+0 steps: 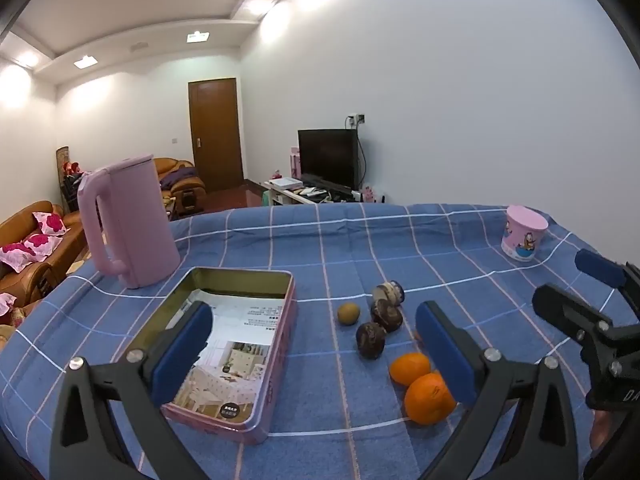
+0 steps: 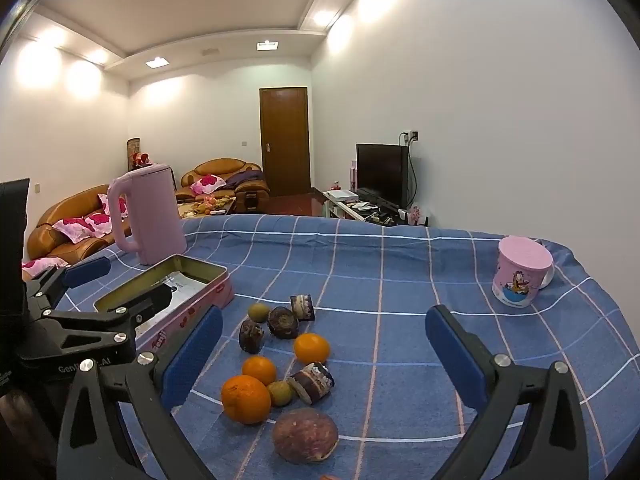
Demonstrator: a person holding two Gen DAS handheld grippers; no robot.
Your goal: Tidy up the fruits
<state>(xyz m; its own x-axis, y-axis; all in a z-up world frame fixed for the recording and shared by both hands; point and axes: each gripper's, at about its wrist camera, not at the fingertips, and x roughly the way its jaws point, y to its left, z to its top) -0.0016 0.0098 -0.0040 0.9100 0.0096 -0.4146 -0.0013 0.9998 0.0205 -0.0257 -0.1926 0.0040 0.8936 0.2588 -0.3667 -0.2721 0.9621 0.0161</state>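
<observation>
Nearest the right wrist camera, the right gripper (image 2: pixel 324 354) hangs over the blue checked tablecloth (image 2: pixel 400 280) with its blue-padded fingers (image 2: pixel 192 356) spread wide and nothing between the pads. Just below and between them lies a large brownish-purple fruit (image 2: pixel 305 434) — the closest of the pile. Beyond it sit a big orange (image 2: pixel 246 399), a smaller orange (image 2: pixel 259 370) and a small green-brown fruit (image 2: pixel 281 393), close together, with a dark cut piece (image 2: pixel 314 382) just beside them. A third orange (image 2: pixel 311 348) lies a little farther, then three dark, rough fruits (image 2: pixel 283 322) and another small greenish one (image 2: pixel 258 312).

In the left wrist view, the left gripper (image 1: pixel 316 354) also stands wide open, holding nothing; its left finger hangs in front of the open pink tin (image 1: pixel 280 360), whose inside shows a printed sheet, and its right finger partly covers one orange. The tin holds no fruit; all the fruit lies loose on the cloth to its right.

Farther back on the left stands a pink kettle (image 1: pixel 128 224), upright, just behind the tin. On the far right of the cloth stands a pink cartoon cup (image 2: pixel 520 276), well apart from the fruit.

Past the table's edge — brown leather sofas (image 2: pixel 72 224) with pink cushions, a wooden door (image 2: pixel 285 140) and a dark television (image 2: pixel 380 172) against the white wall.
</observation>
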